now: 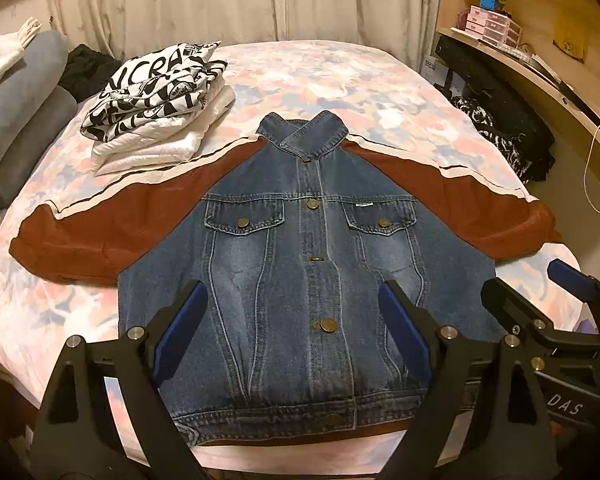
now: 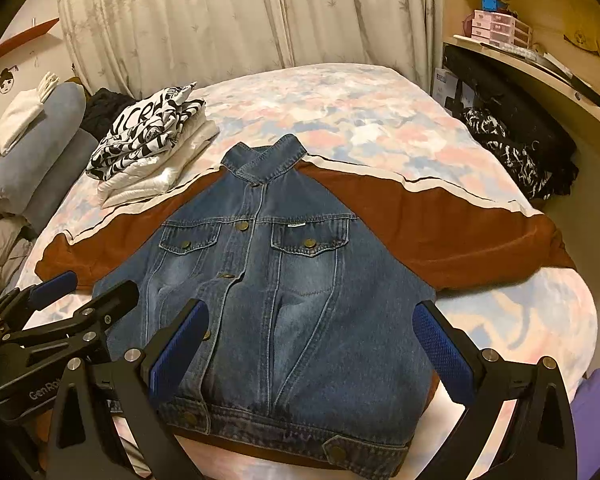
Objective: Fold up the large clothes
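We are holding the left tool [image 1: 292, 332] open above the lower front of the jacket [image 1: 300, 264], its blue pads wide apart and gripping nothing. The right tool [image 2: 312, 340] is hovering just beside it, equally open and empty, over the jacket's other half near the hem.

The jacket is lying face up and buttoned straight ahead of both tools, collar pointing away from us, with its rust sleeves [image 2: 440, 220] spread out to either side. Nothing looks folded yet, so we are judging this as the start. To do the step well, we are probably wanting each tool to come down on a sleeve cuff or side edge, pinching only one layer of cloth, then drawing it across the denim front without dragging the body askew.

Beyond the left tool, a folded pile [image 1: 156, 100] is sitting on the floral bed [image 1: 340, 76]. Farther out, curtains [image 2: 240, 16] are hanging behind the bed, and shelves [image 1: 540, 40] are standing off to the right.
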The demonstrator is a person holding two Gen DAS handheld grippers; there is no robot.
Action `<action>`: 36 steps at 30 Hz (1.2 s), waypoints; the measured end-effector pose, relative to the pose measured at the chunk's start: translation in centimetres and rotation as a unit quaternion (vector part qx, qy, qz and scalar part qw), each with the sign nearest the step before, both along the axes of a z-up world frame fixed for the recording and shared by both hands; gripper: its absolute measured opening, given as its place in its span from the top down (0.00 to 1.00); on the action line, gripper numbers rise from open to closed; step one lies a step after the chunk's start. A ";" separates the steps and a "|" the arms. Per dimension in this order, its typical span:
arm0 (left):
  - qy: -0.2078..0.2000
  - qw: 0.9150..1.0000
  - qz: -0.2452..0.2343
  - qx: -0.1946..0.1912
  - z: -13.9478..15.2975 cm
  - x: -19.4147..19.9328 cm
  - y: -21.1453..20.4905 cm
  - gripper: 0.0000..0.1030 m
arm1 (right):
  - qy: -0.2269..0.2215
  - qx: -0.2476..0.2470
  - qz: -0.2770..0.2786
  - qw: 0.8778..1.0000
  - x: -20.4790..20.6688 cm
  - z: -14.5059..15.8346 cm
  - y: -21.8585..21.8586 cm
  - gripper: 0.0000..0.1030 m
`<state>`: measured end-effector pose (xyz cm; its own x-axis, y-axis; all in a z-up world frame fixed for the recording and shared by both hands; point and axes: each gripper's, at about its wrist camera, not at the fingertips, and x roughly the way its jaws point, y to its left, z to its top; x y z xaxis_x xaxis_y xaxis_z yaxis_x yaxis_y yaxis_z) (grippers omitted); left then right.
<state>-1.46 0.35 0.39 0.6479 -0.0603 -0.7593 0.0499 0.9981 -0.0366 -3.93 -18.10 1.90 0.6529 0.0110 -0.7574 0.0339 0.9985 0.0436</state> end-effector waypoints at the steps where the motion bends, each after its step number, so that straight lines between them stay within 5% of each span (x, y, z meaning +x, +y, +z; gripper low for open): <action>1: 0.001 1.000 0.000 0.000 0.0 0.0 -0.1 0.16 | 0.001 0.002 -0.001 1.000 0.0 -0.2 -0.2 0.00; 36: 0.027 1.000 -0.012 -0.002 -1.9 0.9 -1.3 0.16 | 0.026 -0.001 -0.018 0.999 0.5 -2.0 -2.0 0.00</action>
